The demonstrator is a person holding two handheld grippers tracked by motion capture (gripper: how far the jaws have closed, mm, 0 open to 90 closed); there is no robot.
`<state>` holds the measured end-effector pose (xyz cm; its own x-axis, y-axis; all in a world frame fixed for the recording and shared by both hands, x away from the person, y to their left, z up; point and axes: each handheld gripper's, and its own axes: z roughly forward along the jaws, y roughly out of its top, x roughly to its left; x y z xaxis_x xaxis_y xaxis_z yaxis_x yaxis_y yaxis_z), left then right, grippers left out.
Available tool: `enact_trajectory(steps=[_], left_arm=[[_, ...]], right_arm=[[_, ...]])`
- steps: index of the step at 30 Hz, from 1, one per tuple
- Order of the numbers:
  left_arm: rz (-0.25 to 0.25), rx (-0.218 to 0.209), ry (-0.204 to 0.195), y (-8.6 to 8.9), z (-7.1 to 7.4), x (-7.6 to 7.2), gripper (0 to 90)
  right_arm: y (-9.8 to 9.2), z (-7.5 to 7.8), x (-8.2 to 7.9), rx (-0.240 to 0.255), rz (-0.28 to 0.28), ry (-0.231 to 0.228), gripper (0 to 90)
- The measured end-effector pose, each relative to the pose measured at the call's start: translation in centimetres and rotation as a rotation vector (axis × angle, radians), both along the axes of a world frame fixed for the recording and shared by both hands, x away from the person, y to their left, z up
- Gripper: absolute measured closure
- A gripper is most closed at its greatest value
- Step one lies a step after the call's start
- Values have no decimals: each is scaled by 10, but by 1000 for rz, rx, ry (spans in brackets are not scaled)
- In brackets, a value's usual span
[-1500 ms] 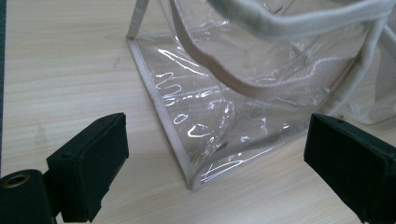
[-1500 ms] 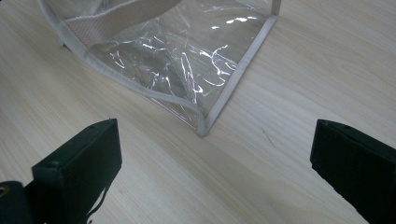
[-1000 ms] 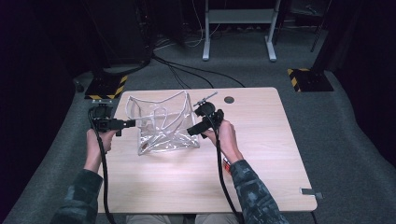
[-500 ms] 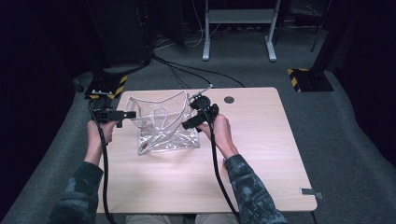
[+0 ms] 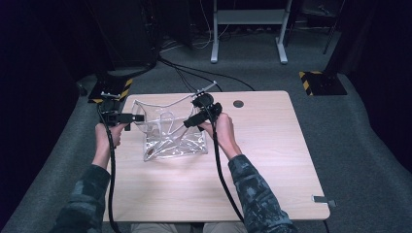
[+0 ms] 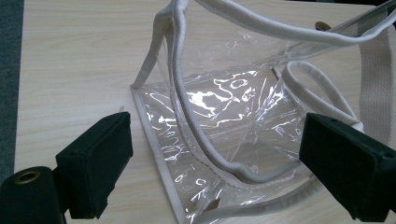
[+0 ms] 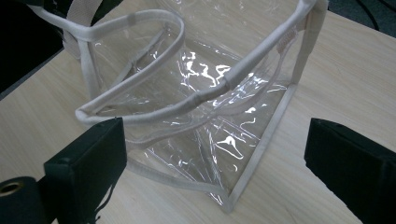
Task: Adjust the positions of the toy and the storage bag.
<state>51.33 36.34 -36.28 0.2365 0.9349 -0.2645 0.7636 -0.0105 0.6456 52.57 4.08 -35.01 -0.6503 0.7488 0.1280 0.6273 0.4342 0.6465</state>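
Note:
A clear plastic tote bag (image 5: 170, 138) with white trim stands open on the wooden table (image 5: 272, 160). My left gripper (image 5: 140, 117) is at its left rim, level and pointing right. From the bag's right side my right gripper (image 5: 186, 124) points left over the mouth. In the left gripper view my left gripper (image 6: 217, 133) is open, with the bag's corner (image 6: 154, 116) and a white handle loop (image 6: 187, 116) lying between and beyond the jaws, untouched. In the right gripper view my right gripper (image 7: 217, 135) is also open, and the bag (image 7: 205, 84) with its rim sits just ahead.
A round cable hole (image 5: 238, 103) sits near the table's far edge, right of the bag. Cables (image 5: 184, 73) run over the grey carpet behind the table, near a white frame (image 5: 248, 29). Black-and-yellow floor plates (image 5: 320, 82) lie at both far corners.
Both hands have shifted a little toward the far side of the table. The bag has stayed where it was and both pairs of jaws remain wide.

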Motion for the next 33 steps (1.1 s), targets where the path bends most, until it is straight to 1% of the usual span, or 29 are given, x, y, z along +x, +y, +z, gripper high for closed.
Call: enact_trajectory(steps=[2,4,5,6,9,10,12,13,15,16,17,18,20,21,22,23,24,25,26,27,28,30,31,32,33], left_arm=[[6,-1,7,-1,-2,1,103],[4,2,8,-2,-3,3,109],[3,4,5,-2,-4,3,128],[2,6,4,-2,-4,3,128],[6,6,6,-4,-5,4,145],[6,12,2,-5,-6,4,156],[7,15,4,-6,-8,5,165],[8,17,6,-6,-9,5,186],[8,19,10,-6,-12,6,245],[8,20,12,-7,-14,6,296],[11,25,16,-8,-15,6,296],[8,29,21,-9,-16,7,334],[10,42,28,-11,-19,7,410],[10,47,30,-13,-19,7,476],[8,50,31,-13,-20,7,492],[11,57,29,-14,-20,7,492],[13,73,32,-14,-21,7,582],[17,78,36,-15,-21,7,582],[20,80,42,-15,-22,7,643],[24,88,46,-16,-22,8,643],[24,97,45,-16,-23,8,710],[30,128,37,-18,-23,8,779],[31,144,32,-19,-23,7,809],[30,160,27,-20,-23,7,809],[30,189,12,-22,-22,7,868]], right_arm=[[4,0,3,-7,-5,-9,55],[6,-1,7,-1,-4,2,55],[9,-1,9,3,-14,5,64],[9,-1,9,3,-14,5,64],[12,-2,13,11,-37,16,90],[13,-4,16,19,-47,14,105],[14,-5,17,21,-54,18,116],[15,-6,18,23,-62,14,130],[16,-10,20,17,-63,29,151],[16,-12,22,19,-71,35,190],[16,-12,22,19,-71,35,190],[16,-14,23,29,-71,40,223],[15,-17,24,30,-72,47,286],[15,-20,26,36,-75,55,358],[14,-22,26,36,-78,60,395],[14,-22,26,36,-78,60,395],[14,-27,26,31,-79,65,483],[14,-27,26,31,-79,65,483],[14,-31,26,22,-80,67,566],[14,-31,26,22,-80,67,566],[12,-33,25,10,-90,64,664],[9,-34,26,5,-99,52,748],[6,-34,25,-3,-104,53,776],[6,-34,25,-3,-104,53,776],[1,-32,25,-13,-113,35,817]])
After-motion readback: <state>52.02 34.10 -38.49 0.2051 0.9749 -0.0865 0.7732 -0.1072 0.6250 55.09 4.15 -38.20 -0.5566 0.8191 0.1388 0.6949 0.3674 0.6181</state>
